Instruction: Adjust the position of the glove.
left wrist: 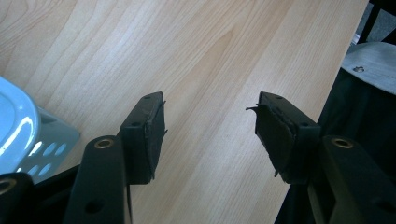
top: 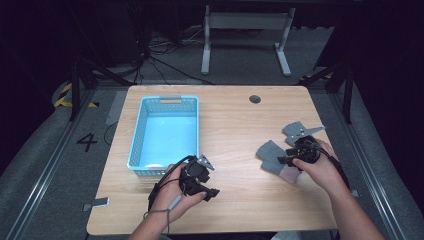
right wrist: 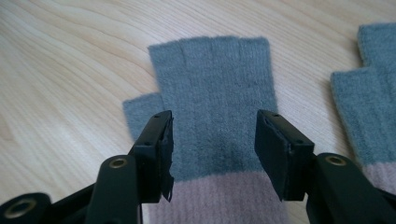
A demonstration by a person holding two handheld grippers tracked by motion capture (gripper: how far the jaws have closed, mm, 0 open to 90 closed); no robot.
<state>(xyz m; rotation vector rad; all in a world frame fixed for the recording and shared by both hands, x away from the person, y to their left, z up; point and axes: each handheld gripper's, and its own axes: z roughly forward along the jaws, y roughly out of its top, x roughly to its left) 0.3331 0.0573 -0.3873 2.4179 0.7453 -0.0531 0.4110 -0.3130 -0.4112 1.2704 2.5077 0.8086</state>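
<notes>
dark room, grey floor (top: 240,65), wooden table (top: 235,125), white desk frame (top: 245,35)

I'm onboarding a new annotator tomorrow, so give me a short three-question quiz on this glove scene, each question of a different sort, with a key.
1. True or false: the right gripper has its jaws open over a grey fingerless glove with a pink cuff.
2. What lies between the left gripper's jaws? A) a glove B) bare wooden table C) the basket's rim
3. Fill in: the blue basket sits on the table's ____ side in the high view.

Key: 1 true; 2 B; 3 left.
</notes>
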